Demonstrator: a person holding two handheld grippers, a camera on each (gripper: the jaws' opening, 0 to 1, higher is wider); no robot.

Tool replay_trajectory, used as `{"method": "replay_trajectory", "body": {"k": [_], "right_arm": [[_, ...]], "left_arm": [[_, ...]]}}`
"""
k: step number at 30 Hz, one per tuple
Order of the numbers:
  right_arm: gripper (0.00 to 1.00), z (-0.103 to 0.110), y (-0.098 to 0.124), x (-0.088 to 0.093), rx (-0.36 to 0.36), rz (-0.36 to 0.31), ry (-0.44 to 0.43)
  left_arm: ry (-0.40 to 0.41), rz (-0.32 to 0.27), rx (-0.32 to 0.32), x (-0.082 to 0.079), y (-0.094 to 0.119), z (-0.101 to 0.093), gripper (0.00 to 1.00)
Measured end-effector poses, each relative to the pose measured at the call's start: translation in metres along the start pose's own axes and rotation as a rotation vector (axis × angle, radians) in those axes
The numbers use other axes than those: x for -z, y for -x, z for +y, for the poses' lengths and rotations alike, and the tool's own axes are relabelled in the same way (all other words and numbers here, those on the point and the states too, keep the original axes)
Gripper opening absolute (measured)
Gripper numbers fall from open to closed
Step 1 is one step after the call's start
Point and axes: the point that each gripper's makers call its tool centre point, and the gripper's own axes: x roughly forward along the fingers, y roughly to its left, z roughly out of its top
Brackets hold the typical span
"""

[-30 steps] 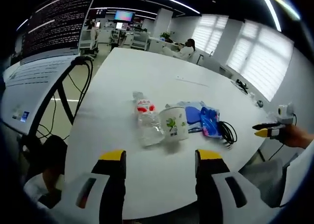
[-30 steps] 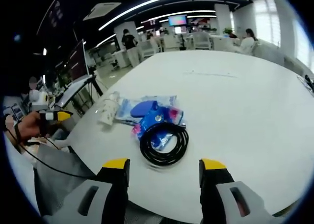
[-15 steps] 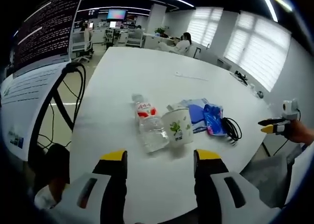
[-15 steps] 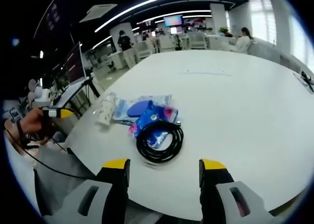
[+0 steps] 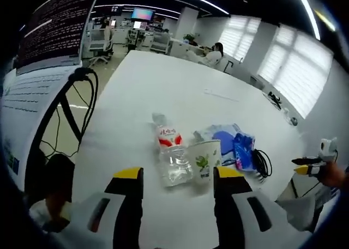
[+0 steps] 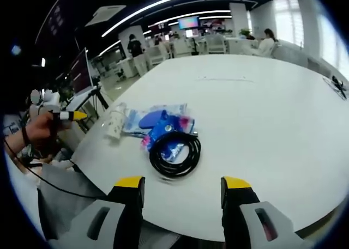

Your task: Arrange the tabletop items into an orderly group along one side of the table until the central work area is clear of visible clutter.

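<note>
In the left gripper view a clear plastic bottle [image 5: 170, 151] with a red label lies on the white table [image 5: 158, 91], a white paper cup [image 5: 205, 159] with a green print standing against it. Behind them lie blue packets [image 5: 235, 145] and a black coiled cable [image 5: 264, 163]. My left gripper [image 5: 174, 179] is open just short of the bottle and cup. In the right gripper view the cable coil [image 6: 175, 155] rests on the blue packets [image 6: 163, 126], the cup [image 6: 116, 121] beyond them. My right gripper [image 6: 182, 184] is open near the coil.
A dark screen with text [image 5: 54, 23] on a stand rises left of the table. A small strip [image 5: 221, 95] lies far out on the tabletop [image 6: 262, 107]. The other gripper's yellow tip [image 6: 73, 115] shows at the left in a hand. People sit at desks behind.
The left gripper view has come closer to the bottle and cup, which now sit lower between the jaws. The right gripper view has shifted only slightly. Items have not moved.
</note>
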Motion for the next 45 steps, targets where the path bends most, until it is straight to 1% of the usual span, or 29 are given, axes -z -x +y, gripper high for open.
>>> {"method": "replay_trajectory", "body": {"k": [2, 5, 11, 13, 14, 16, 18, 26, 28, 29, 31, 33, 34, 36, 41, 45], "right_arm": [[0.57, 0.0, 0.001, 0.0, 0.001, -0.001, -0.004], [0.57, -0.001, 0.001, 0.001, 0.004, 0.0, -0.007], [0.57, -0.006, 0.001, 0.004, 0.006, 0.003, -0.015], [0.57, -0.006, 0.001, 0.005, 0.006, 0.003, -0.018], [0.57, -0.006, 0.0, 0.005, 0.006, 0.004, -0.019], [0.57, -0.005, 0.0, 0.006, 0.004, 0.006, -0.02], [0.57, -0.005, 0.0, 0.007, 0.002, 0.011, -0.018], [0.56, -0.007, -0.001, 0.008, 0.003, 0.028, -0.018], [0.56, -0.007, 0.0, 0.008, 0.003, 0.033, -0.021], [0.56, -0.007, 0.001, 0.008, 0.002, 0.036, -0.018], [0.57, -0.006, 0.0, 0.007, -0.002, 0.044, -0.005], [0.57, -0.008, 0.002, 0.007, -0.003, 0.052, 0.005], [0.57, -0.01, 0.001, 0.007, -0.002, 0.053, 0.004], [0.56, -0.012, 0.002, 0.006, 0.002, 0.05, -0.005], [0.57, -0.014, 0.001, 0.004, 0.003, 0.056, 0.002], [0.57, -0.016, 0.002, 0.006, 0.003, 0.064, 0.004]], "left_arm": [[0.018, 0.005, 0.003, 0.001, -0.001, -0.004, 0.51], [0.028, 0.01, -0.004, -0.002, -0.008, 0.0, 0.5], [0.073, 0.013, -0.004, -0.008, -0.025, 0.009, 0.49], [0.109, 0.003, 0.001, -0.01, -0.031, 0.011, 0.47], [0.151, -0.004, -0.003, -0.01, -0.034, 0.013, 0.46], [0.198, -0.007, -0.005, -0.009, -0.04, 0.016, 0.46], [0.209, -0.006, -0.012, -0.01, -0.046, 0.021, 0.46], [0.252, -0.001, -0.032, -0.02, -0.068, 0.029, 0.46], [0.262, -0.006, -0.02, -0.025, -0.073, 0.029, 0.46], [0.264, -0.008, -0.022, -0.026, -0.072, 0.025, 0.46], [0.264, 0.001, -0.037, -0.027, -0.078, 0.027, 0.46], [0.284, 0.005, -0.043, -0.028, -0.082, 0.02, 0.47], [0.315, -0.004, -0.041, -0.03, -0.084, 0.018, 0.47], [0.328, -0.008, -0.039, -0.032, -0.085, 0.015, 0.47], [0.301, 0.008, -0.047, -0.037, -0.093, 0.011, 0.48], [0.303, 0.003, -0.048, -0.042, -0.1, 0.011, 0.48]]}}
